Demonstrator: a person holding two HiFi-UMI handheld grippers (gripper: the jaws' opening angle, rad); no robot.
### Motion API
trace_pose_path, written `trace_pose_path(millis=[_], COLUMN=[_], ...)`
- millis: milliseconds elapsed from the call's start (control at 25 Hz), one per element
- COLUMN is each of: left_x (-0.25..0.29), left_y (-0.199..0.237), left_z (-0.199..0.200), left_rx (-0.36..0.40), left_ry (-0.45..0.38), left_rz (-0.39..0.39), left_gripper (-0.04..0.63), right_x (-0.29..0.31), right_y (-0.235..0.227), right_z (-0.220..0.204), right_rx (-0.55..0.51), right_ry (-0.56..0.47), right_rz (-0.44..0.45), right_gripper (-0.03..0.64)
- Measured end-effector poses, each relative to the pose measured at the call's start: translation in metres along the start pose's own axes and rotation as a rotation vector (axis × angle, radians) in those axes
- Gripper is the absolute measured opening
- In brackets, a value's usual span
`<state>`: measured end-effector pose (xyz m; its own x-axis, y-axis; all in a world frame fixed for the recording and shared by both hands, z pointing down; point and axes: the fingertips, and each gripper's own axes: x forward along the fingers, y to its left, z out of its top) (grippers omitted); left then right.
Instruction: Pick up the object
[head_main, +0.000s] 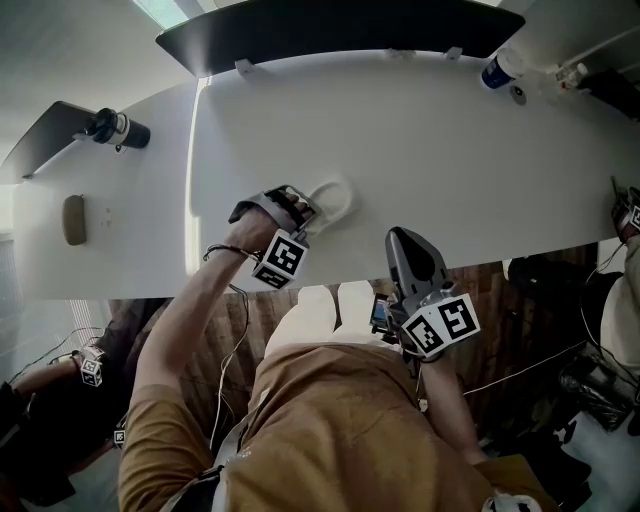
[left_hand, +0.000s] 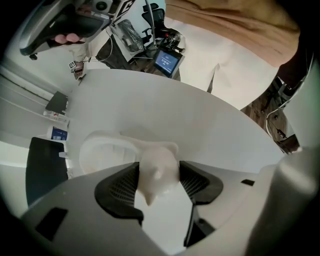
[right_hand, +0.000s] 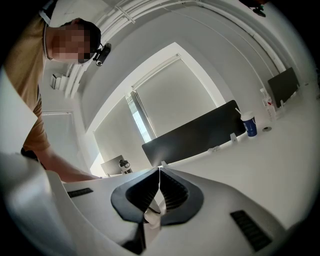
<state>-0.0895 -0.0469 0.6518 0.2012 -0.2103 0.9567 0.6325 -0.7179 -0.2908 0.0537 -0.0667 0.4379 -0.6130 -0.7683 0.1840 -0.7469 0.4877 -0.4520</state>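
The object is a white scoop-like thing (head_main: 337, 197) that lies on the white table (head_main: 430, 150), hard to tell from it. In the left gripper view its round bowl (left_hand: 105, 150) points away and its thick handle (left_hand: 159, 170) sits between the two black pads. My left gripper (head_main: 306, 208) is shut on that handle, low over the table. My right gripper (head_main: 402, 238) is shut with nothing in it and hangs at the table's near edge, over the person's lap. In the right gripper view its jaws (right_hand: 160, 175) meet and point up into the room.
A black screen (head_main: 340, 30) stands along the table's far edge, with a blue-labelled cup (head_main: 497, 68) at the far right. A black cylinder-shaped device (head_main: 118, 128) and a tan oval thing (head_main: 74, 219) lie at the left. The near table edge (head_main: 520, 252) runs right of my right gripper.
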Motion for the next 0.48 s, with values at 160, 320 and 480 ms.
trace_pose_path(millis=[160, 320, 480], left_x=[0.0004, -0.0011, -0.0038], left_y=[0.0032, 0.0074, 0.0106], left_z=[0.0003, 0.0011, 0.0024], left_rx=[-0.006, -0.043, -0.063], left_ry=[0.003, -0.003, -0.018], left_rz=[0.012, 0.019, 0.035], left_gripper=[0.256, 0.255, 0.253], right_x=[0.0000, 0.0014, 0.0012], right_y=[-0.0007, -0.0008, -0.0021], right_z=[-0.0005, -0.0008, -0.0026], right_rx=[0.000, 0.002, 0.009], right_ry=[0.001, 0.004, 0.006], right_rz=[-0.002, -0.003, -0.010], right_gripper=[0.009, 0.009, 0.009])
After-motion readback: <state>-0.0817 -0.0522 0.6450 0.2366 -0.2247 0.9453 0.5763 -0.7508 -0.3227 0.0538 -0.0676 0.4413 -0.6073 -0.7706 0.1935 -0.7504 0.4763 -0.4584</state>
